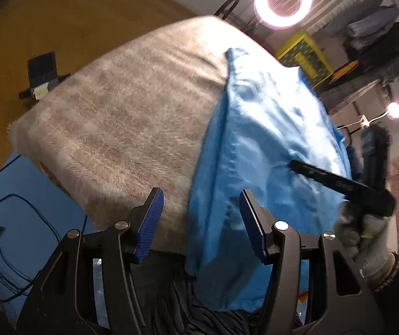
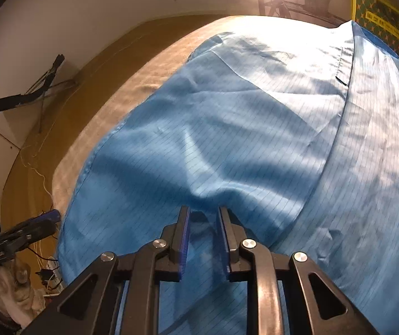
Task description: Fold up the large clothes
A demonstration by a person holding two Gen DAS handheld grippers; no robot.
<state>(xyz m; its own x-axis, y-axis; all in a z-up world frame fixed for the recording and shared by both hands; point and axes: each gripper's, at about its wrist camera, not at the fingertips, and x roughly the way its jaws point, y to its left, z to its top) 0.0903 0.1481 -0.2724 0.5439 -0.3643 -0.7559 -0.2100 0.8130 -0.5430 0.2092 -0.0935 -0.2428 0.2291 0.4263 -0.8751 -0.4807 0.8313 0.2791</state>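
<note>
Cables (image 1: 1,223) trail over a blue floor at the far left of the left wrist view, cut off by the frame edge. Beside them a fuzzy beige blanket (image 1: 121,117) covers the table, whose own surface is hidden. The left gripper (image 1: 200,223) hangs with its blue pads well apart at the near table edge; the hem of the blue garment (image 1: 269,128) hangs down between them, and neither pad presses it. The garment lies on the blanket's right part and droops over the near edge. Farther right, a gloved hand (image 1: 366,240) holds the right gripper, blurred.

In the right wrist view, the left gripper's blurred body shows at the left edge. The garment (image 2: 255,128), thin dark lines across it, fills most of the frame. The right gripper (image 2: 204,215) stands with a narrow gap, a pucker of cloth rising between the tips; whether the pads pinch it cannot be told. A yellow box (image 2: 380,25) top right carries writing too blurred to read.
</note>
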